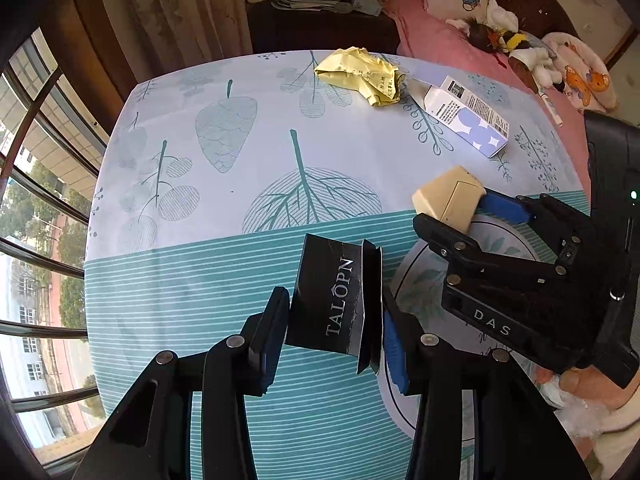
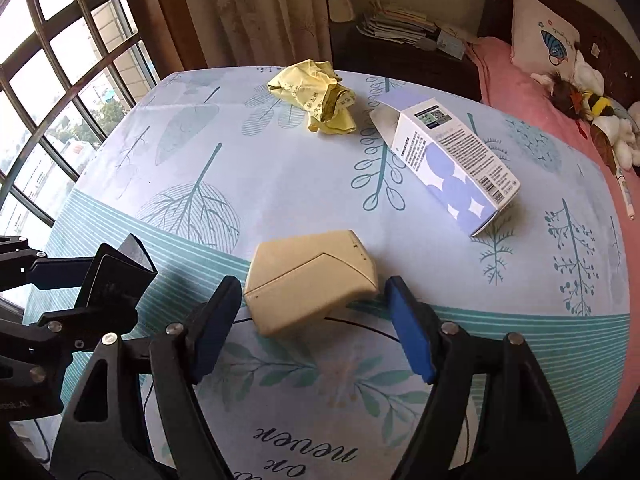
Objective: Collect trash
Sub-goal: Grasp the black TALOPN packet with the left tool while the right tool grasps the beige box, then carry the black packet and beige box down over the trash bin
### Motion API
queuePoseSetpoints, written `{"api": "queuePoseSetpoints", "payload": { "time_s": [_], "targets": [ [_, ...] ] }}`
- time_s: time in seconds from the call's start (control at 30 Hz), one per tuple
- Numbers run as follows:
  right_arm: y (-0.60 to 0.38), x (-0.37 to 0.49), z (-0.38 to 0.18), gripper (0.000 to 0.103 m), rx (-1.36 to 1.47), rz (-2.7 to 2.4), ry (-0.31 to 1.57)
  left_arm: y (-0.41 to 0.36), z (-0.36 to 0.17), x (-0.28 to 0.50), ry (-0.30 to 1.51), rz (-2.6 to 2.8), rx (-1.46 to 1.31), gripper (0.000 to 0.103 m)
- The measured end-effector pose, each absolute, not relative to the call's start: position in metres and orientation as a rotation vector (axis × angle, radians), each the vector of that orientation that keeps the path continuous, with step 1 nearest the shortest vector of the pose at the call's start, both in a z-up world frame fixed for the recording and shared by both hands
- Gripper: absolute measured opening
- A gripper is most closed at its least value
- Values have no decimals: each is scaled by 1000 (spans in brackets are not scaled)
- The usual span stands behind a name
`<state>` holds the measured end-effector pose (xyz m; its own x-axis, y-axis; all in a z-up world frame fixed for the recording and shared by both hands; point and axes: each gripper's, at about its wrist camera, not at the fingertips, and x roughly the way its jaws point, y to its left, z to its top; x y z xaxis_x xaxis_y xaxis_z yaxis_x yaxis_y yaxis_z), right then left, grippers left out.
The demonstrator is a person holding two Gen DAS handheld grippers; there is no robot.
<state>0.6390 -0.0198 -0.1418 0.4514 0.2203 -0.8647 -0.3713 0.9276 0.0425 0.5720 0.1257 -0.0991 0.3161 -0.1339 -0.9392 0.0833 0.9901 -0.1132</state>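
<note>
We worked at a counter (image 2: 280, 184) covered by a pale cloth printed with leaves and teal stripes, with a window to the left and a pink bed (image 2: 532, 92) at the far right. Four pieces of trash were in sight.

The largest, a white and lilac carton (image 2: 452, 164), lay on its side at the far right of the counter with one end flap open. To its left, at the far edge, sat a crumpled yellow paper (image 2: 316, 96), near the carton but not touching it.

Nearer to us, a cream box (image 2: 312, 280) rested on the cloth between the pads of the right tongs (image 2: 308, 324). Those tongs stood spread, with a gap showing on both sides of the box, so we judged it not yet gripped.

The smallest piece, a torn black box (image 1: 336, 300) with silver lettering, was pinched in the left tongs (image 1: 336, 340), both pads pressed on its sides, and it seemed to hang clear of the cloth, to the left of the cream box.

We judged the step in hand to be the second pick-up: one item secured, another framed for a grasp. The next move called for squeezing the right tongs evenly on the cream box, with care that its smooth, rounded sides did not slip out. No bin showed in either view, so we could not tell where the trash had to go. The carton and paper remained untouched.
</note>
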Motion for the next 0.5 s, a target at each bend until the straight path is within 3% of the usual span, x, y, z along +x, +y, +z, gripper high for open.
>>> {"api": "queuePoseSetpoints", "payload": {
  "time_s": [0.5],
  "targets": [
    [-59, 581, -115, 59, -38, 333, 1038, 95, -56, 508, 1144, -152, 54, 43]
  ]
}}
